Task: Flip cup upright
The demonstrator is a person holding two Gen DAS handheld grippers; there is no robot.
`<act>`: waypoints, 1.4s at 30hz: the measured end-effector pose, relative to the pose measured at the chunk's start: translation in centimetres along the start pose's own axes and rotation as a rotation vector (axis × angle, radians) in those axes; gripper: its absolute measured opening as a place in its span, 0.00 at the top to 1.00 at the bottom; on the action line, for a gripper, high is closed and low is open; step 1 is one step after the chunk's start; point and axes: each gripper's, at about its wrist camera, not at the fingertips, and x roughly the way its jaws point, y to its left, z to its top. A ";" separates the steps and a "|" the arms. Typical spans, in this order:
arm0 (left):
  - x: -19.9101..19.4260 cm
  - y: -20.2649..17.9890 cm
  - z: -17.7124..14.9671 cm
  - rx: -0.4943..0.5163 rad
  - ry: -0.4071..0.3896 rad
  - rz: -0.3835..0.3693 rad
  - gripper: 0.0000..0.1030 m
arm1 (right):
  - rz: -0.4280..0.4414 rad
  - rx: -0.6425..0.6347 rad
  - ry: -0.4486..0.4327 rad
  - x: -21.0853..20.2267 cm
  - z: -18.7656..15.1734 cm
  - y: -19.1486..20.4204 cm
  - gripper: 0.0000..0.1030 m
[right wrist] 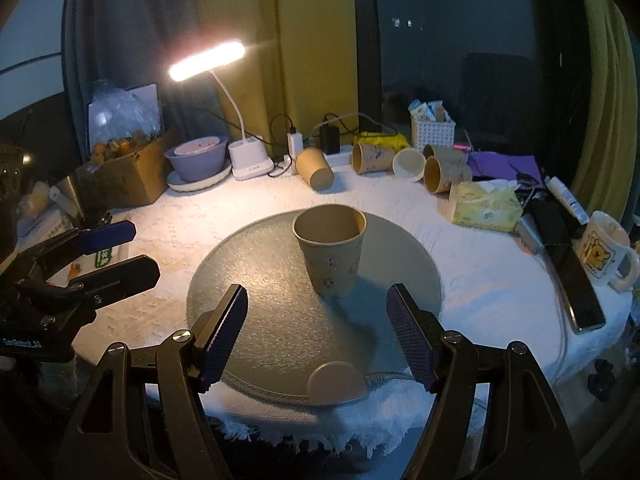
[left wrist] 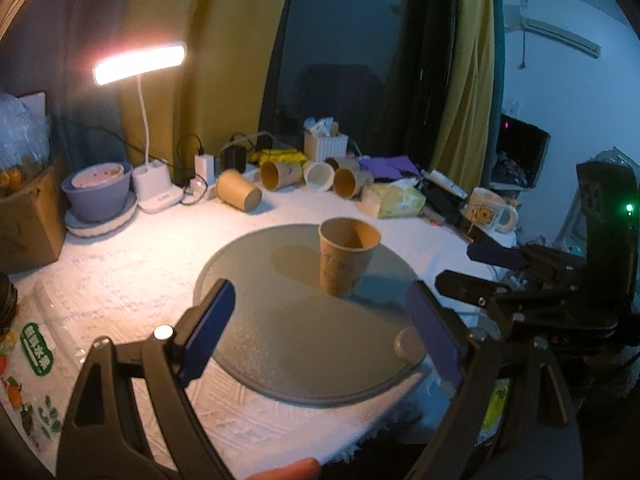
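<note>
Two hand-held grippers flank a brown paper cup (left wrist: 347,255) standing upright, mouth up, on a round grey mat (left wrist: 280,344) laid over a white tablecloth (left wrist: 132,264). Seen from the left wrist camera, the left gripper (left wrist: 322,334) is spread wide, its blue-padded fingers (left wrist: 208,330) short of the cup and touching nothing. The right gripper (left wrist: 476,268) reaches in from the right edge, its jaws parted and empty, apart from the cup. Behind the mat, a lit desk lamp (left wrist: 140,62) glows over a lavender bowl (left wrist: 98,190), and several more paper cups (left wrist: 280,175) lie on their sides along the back of the table. A pack of tissues (left wrist: 398,200) and a cartoon mug (left wrist: 490,210) sit to the right.

From the right wrist camera, the same cup (right wrist: 330,249) stands upright near the centre of the mat (right wrist: 256,320), its open rim facing up. The right gripper (right wrist: 316,334) hovers with its fingers (right wrist: 224,336) held wide apart, the cup beyond the tips and not gripped. The left gripper (right wrist: 120,248) enters at the left edge, jaws open, well clear of the cup. The lamp (right wrist: 206,60), the toppled cups (right wrist: 370,157), a yellow tissue pack (right wrist: 486,206), the mug (right wrist: 604,246) and a cardboard box (right wrist: 128,176) ring the table's far side.
</note>
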 end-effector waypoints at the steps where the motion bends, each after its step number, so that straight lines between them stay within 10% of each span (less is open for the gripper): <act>1: -0.4 -0.2 0.0 0.004 -0.013 0.005 0.14 | -0.003 -0.001 -0.009 -0.6 0.1 0.1 0.27; 42: -12.0 -2.9 3.2 0.078 -0.323 -0.007 0.14 | -0.070 -0.101 -0.228 -12.4 2.8 4.4 0.27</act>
